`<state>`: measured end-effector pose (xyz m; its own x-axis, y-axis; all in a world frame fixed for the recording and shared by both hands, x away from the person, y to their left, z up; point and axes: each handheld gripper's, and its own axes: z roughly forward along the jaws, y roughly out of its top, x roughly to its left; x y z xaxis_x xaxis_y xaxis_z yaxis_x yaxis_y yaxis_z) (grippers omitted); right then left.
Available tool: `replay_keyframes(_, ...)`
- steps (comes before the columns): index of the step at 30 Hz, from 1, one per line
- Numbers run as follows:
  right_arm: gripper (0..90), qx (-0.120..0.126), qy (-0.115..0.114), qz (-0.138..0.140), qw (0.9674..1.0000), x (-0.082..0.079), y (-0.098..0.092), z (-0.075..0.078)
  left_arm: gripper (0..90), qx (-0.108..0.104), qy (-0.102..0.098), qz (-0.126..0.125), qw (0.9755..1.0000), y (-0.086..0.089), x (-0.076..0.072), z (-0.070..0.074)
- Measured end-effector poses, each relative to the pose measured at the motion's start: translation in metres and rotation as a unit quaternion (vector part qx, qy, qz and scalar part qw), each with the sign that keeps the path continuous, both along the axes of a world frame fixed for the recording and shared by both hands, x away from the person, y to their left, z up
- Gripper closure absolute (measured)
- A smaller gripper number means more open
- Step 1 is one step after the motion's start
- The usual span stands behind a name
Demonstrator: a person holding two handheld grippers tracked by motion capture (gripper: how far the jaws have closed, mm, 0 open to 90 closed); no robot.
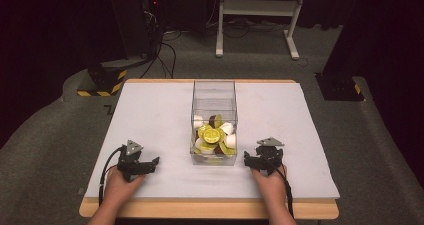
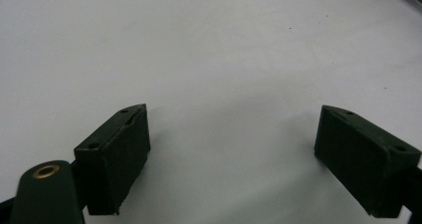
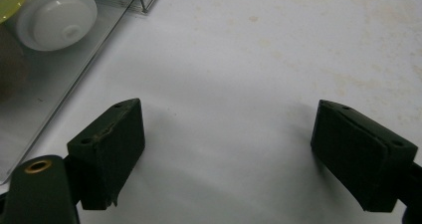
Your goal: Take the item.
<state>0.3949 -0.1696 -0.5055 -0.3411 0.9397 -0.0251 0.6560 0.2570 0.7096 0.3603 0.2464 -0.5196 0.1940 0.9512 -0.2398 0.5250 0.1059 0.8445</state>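
- The clear box (image 1: 214,116) stands at the middle of the white counter (image 1: 150,120), holding yellow-lidded and white capsules (image 1: 214,135).
- The left claw (image 1: 145,166) rests at the box's 8 o'clock, well apart, jaws spread wide over bare counter.
- The right claw (image 1: 254,160) sits at the box's 4 o'clock, just beside it, jaws spread, holding nothing.

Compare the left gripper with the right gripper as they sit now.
The left gripper rests apart from the clear box; the right gripper sits close beside it. The left one angles right, the right one left. Both are open, empty, on the white mat.
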Motion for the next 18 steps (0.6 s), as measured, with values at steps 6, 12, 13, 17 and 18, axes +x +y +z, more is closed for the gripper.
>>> replay_keyframes(6,13.5,0.000,0.000,0.000,1.0000,0.0001,0.0000,0.0000,14.4,0.000,0.000,0.000,1.0000,0.0000,0.0001,0.0000)
replay_keyframes(12,13.6,0.001,0.001,0.000,1.0000,0.0002,0.0000,0.0000,14.4,-0.001,0.000,0.000,1.0000,0.0000,0.0001,0.0000)
replay_keyframes(13,13.6,0.001,0.001,0.000,1.0000,0.0002,0.0000,0.0000,14.4,-0.001,0.000,0.001,1.0000,-0.0001,0.0002,0.0000)
replay_keyframes(17,13.8,0.000,0.001,0.000,1.0000,0.0000,0.0004,0.0003,14.4,-0.002,-0.001,0.002,1.0000,-0.0003,0.0003,0.0000)
replay_keyframes(18,13.8,0.000,0.001,0.000,1.0000,0.0000,0.0003,0.0003,14.4,-0.002,-0.001,0.001,1.0000,-0.0001,0.0002,0.0000)
